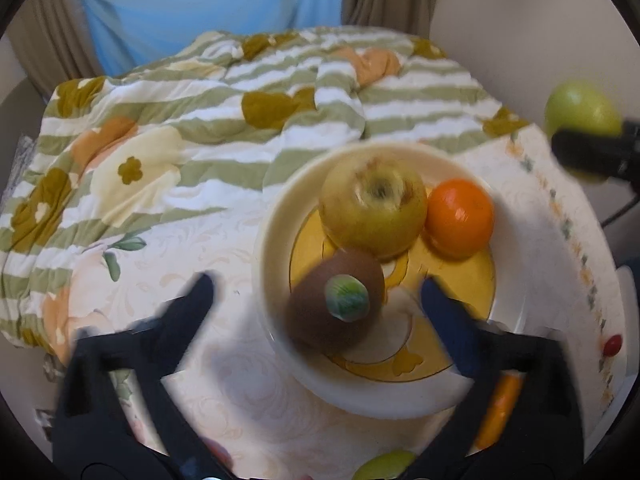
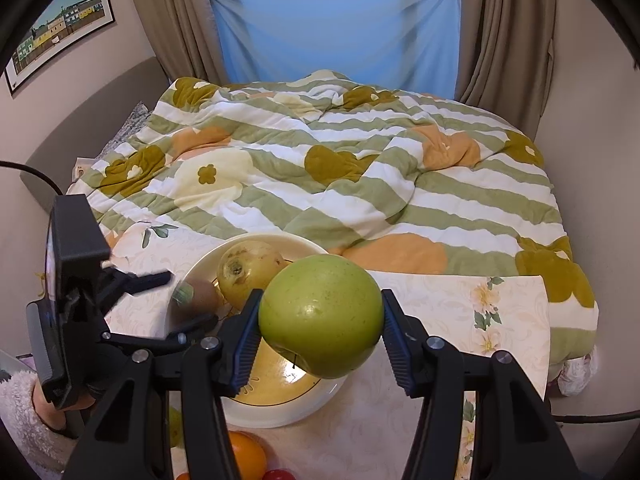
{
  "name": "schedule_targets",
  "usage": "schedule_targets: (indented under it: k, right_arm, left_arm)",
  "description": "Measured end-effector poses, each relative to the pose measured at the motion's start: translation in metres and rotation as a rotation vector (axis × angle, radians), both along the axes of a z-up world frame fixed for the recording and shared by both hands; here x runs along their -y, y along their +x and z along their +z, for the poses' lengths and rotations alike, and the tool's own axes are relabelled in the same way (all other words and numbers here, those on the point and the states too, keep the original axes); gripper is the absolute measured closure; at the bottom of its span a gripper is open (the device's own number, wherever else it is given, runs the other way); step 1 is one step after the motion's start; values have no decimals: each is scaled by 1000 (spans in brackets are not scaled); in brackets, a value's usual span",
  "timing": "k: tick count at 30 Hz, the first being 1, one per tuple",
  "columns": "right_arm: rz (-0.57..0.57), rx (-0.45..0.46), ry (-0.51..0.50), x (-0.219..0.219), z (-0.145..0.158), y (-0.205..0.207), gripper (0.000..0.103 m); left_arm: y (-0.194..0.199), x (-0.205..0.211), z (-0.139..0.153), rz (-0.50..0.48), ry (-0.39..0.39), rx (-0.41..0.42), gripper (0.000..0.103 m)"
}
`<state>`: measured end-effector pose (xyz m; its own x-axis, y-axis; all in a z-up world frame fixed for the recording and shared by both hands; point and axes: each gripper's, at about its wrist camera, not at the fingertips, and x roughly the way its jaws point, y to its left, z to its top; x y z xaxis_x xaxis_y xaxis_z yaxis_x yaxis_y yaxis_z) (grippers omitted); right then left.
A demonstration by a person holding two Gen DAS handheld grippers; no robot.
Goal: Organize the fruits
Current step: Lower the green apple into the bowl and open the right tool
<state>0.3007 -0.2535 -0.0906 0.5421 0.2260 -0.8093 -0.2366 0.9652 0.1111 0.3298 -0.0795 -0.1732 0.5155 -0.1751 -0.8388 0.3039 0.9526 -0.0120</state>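
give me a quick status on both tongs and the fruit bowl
Left tongs open, empty, brown kiwi lying in the cream ceramic bowl between them. Right tongs shut on green apple above bowl. Yellow apple and orange already in.

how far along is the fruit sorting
Done: a yellow apple, orange and kiwi sit in the bowl, the left gripper open around the kiwi. In hand: the right gripper holds a green apple. Left: loose fruit on the near table.
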Motion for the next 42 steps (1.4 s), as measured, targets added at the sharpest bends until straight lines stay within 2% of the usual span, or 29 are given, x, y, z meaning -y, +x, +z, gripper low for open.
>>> schedule_targets:
  k: [2,5,12,20,26,35,42]
  right_arm:
    - [-1,2,-1,1,1,0,51]
    - [-1,8,1,1,3,-2,51]
    - [10,22,4,-4,9,-12,51]
    - [40,-1,23,-19,-2,-20,51]
    - [72,-33,27,-32,-23,-22,51]
    - [132,-95,32,-55,-64,-18,51]
    - [154,-110,16,-67,-80,-14,51]
  left_arm:
    - [2,-4,6,6,-26,2,0]
    - [0,-11,14,25,-24,7,0]
    - [-21,-44,50,110,-63,47,0]
    - [-43,-78,76,190,-61,86,0]
    - [-58,-94,78,235,-57,83,0]
    - [-67,-108,64,276,-38,50,0]
    - [-68,-113,53,294,-47,30,0]
